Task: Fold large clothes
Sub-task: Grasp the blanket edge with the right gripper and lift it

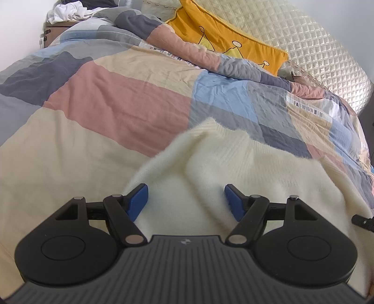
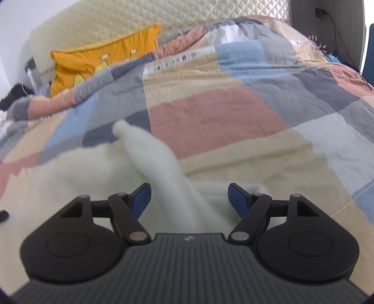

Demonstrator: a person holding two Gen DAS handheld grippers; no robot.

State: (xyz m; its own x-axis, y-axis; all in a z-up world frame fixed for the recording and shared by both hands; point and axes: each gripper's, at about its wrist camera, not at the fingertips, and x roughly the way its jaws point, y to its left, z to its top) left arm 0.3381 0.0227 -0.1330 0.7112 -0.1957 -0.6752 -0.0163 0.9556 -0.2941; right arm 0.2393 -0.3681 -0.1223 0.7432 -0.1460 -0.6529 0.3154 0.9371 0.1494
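Note:
A cream fuzzy knit sweater (image 1: 233, 163) lies on the patchwork quilt (image 1: 116, 105) of a bed. My left gripper (image 1: 186, 198) is open, its blue pads on either side of a raised fold of the sweater, just above the cloth. In the right wrist view the sweater (image 2: 77, 173) spreads to the left, and one sleeve (image 2: 149, 152) runs up from between the fingers toward the quilt (image 2: 233, 117). My right gripper (image 2: 188, 197) is open, straddling that sleeve. The view is blurred.
A yellow cushion (image 1: 233, 39) leans on the quilted cream headboard (image 1: 315, 46); both show in the right wrist view (image 2: 98, 60). A pile of white clothes (image 1: 67, 11) sits on a box at far left. Cables and small items (image 2: 332, 46) stand beside the bed at right.

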